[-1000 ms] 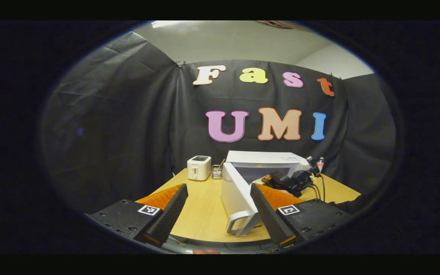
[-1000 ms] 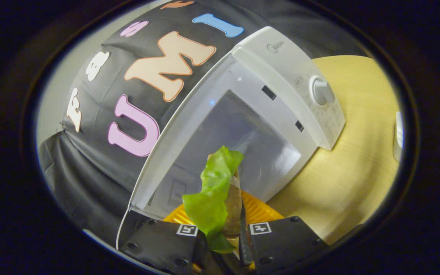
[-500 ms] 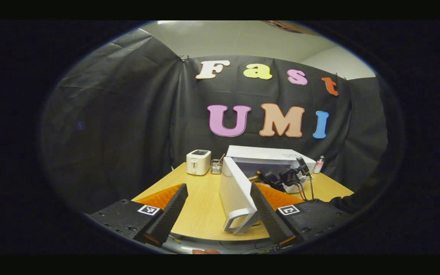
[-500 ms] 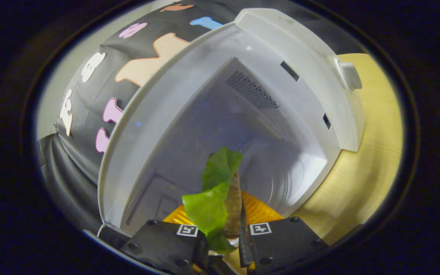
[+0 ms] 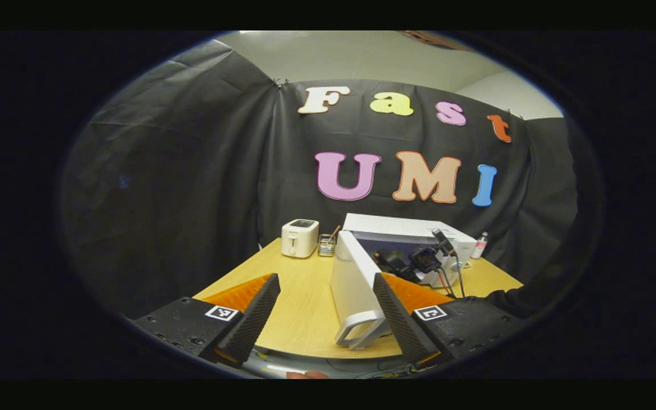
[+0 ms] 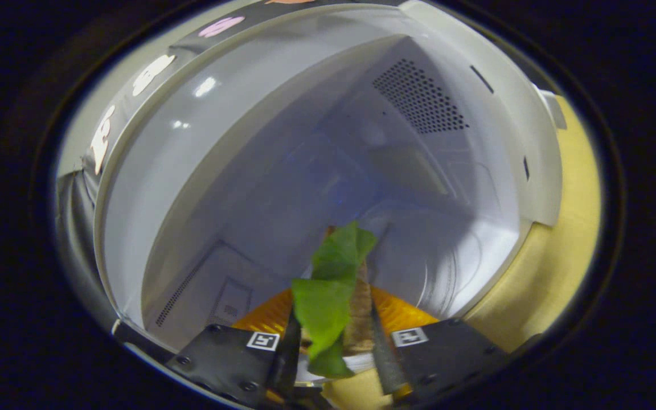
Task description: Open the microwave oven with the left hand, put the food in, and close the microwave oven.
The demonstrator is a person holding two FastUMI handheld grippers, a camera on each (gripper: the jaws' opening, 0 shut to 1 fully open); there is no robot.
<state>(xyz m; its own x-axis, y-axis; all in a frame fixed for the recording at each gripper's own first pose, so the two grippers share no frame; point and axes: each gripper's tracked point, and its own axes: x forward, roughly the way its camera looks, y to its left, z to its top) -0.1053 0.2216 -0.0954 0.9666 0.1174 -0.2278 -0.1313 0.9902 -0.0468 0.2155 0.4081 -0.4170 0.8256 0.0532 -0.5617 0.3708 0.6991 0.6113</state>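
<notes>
Right gripper (image 6: 333, 336) pinches the food (image 6: 331, 302) (lower end hidden) inside the microwave (image 6: 316, 142); door (image 5: 353, 290) open at 6 o'clock; left gripper (image 5: 325, 319) spread, empty.

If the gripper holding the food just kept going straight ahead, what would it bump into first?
Most likely the microwave oven's back wall. The right gripper, shut on the food, points into the open cavity, and nothing stands in between, though depth is hard to judge.
</notes>
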